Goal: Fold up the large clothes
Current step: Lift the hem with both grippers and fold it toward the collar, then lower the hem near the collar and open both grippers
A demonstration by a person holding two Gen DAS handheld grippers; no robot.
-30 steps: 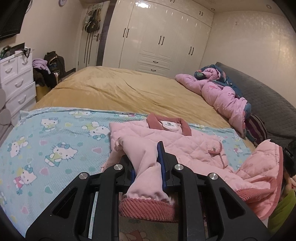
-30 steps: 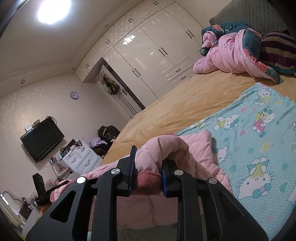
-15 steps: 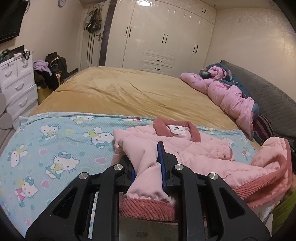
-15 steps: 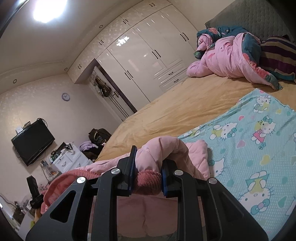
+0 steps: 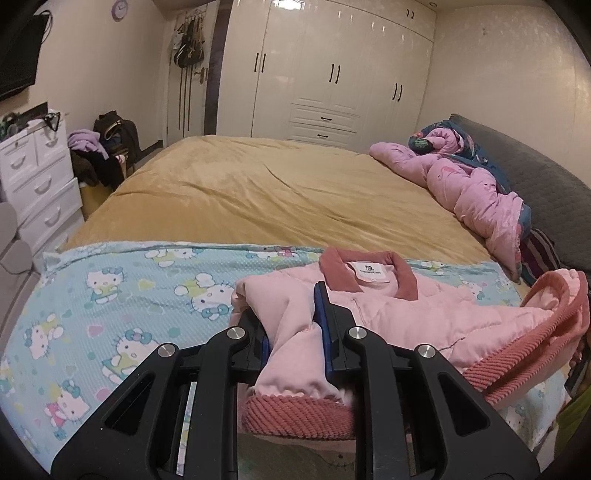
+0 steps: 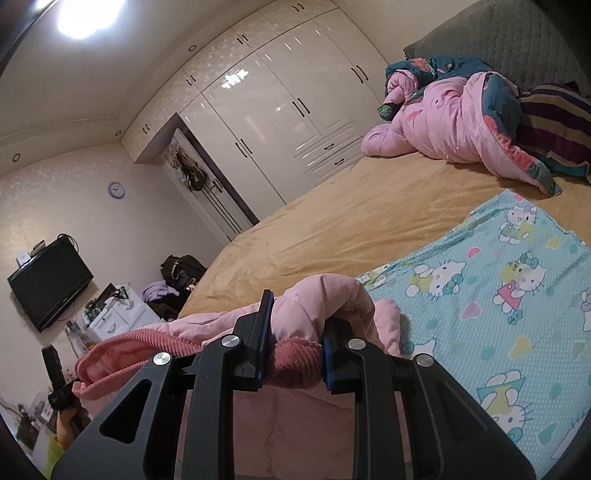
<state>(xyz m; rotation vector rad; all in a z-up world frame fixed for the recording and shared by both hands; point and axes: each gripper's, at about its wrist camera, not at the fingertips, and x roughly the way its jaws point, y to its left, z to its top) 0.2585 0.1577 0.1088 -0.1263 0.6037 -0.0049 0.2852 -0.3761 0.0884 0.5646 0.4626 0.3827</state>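
Both cameras sit close behind their jaws, low over the bed (image 5: 258, 192). The left view looks straight to the wardrobe (image 5: 332, 74); the right view is tilted, perhaps rolled sideways. They share the pink jacket (image 5: 388, 314), the cartoon blanket (image 6: 498, 295) and the wardrobe.

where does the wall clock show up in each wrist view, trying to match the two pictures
Left wrist view: the wall clock sits at the very top left, cut by the picture's edge, left of the door with hanging bags.
Right wrist view: the wall clock is at middle left, on the wall above the television.
Shared landmark: the white wardrobe shows in both views.
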